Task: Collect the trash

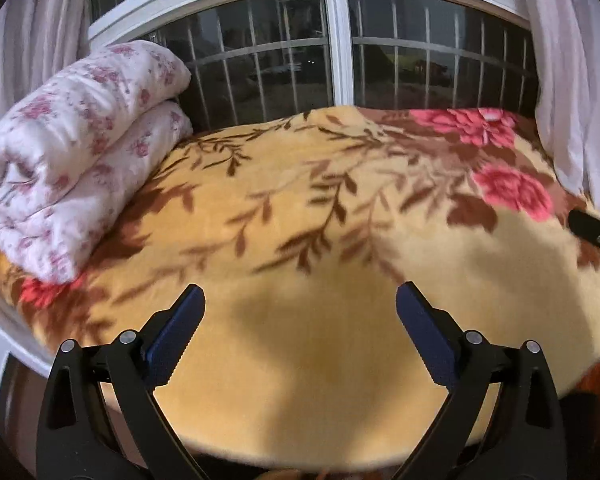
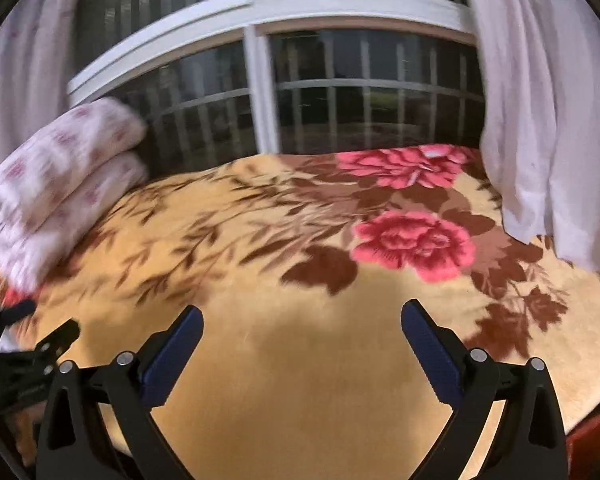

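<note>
I hold both grippers out over the near edge of the bed, side by side and pointed toward the far window. My left gripper has its jaws spread wide with nothing between them, and my right gripper is the same: wide apart, empty. Held level and open like this, they are placed for looking the bed over, ready to close on whatever turns up.

I can find no trash in either view. The yellow flowered blanket lies fairly flat across the bed, with only its leaf and rose print and the shadows of my grippers on it. A folded white quilt with pink flowers is stacked at the far left against the window, out of the way of the open middle. A pale curtain hangs down on the right and rests on the blanket's far right corner.

That fits either a bed already cleared or trash lying elsewhere, outside these views.
</note>
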The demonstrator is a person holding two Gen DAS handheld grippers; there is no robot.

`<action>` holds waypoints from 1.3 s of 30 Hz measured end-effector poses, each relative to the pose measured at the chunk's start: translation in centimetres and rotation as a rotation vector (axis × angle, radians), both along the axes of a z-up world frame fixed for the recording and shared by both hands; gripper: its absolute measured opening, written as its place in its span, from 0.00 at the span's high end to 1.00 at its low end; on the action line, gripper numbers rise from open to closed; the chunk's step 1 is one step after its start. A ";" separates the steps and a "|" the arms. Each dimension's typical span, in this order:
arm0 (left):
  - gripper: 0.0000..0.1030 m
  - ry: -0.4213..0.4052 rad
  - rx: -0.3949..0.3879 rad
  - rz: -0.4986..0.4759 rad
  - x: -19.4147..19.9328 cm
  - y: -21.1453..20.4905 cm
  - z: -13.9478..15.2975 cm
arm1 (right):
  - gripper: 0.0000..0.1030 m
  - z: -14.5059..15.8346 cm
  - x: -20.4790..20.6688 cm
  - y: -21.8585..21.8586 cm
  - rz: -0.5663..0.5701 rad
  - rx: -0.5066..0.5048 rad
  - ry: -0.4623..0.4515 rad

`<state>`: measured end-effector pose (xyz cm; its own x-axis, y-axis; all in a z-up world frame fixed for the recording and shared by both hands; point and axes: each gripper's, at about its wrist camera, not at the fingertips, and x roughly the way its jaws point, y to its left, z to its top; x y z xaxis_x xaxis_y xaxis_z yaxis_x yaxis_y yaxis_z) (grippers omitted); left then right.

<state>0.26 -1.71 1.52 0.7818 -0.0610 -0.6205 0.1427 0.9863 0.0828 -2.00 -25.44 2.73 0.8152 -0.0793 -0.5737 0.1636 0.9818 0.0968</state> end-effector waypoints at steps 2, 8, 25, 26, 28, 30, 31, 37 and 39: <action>0.09 0.013 -0.015 0.004 2.2 -0.1 -0.4 | 0.05 -0.9 1.9 0.1 -0.030 0.010 0.012; 0.09 0.082 -0.009 -0.007 7.3 -0.9 -3.6 | 0.05 -5.1 5.9 0.3 -0.058 0.030 0.085; 0.09 0.177 -0.023 -0.017 9.1 -0.9 -8.7 | 0.05 -10.5 8.5 -0.2 -0.084 0.045 0.241; 0.09 0.177 -0.018 -0.017 9.0 -1.0 -8.7 | 0.05 -10.5 8.6 -0.1 -0.088 0.036 0.243; 0.09 0.180 -0.024 -0.018 9.1 -0.9 -8.7 | 0.05 -10.5 8.5 0.1 -0.095 0.015 0.243; 0.09 0.192 -0.039 -0.020 9.2 -0.8 -8.8 | 0.05 -10.5 8.5 0.2 -0.100 0.006 0.241; 0.09 0.197 -0.045 -0.020 9.3 -0.7 -8.9 | 0.05 -10.5 8.5 0.2 -0.100 0.008 0.240; 0.09 0.203 -0.040 -0.023 9.3 -0.7 -9.0 | 0.05 -10.5 8.3 -0.1 -0.102 0.026 0.237; 0.09 0.204 -0.042 -0.024 9.3 -0.6 -9.0 | 0.05 -10.5 8.3 -0.2 -0.103 0.030 0.234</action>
<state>9.60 -2.28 -7.50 0.6379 -0.1075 -0.7626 0.1759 0.9844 0.0084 6.30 -25.60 -7.76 0.6484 -0.1353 -0.7492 0.2843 0.9559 0.0734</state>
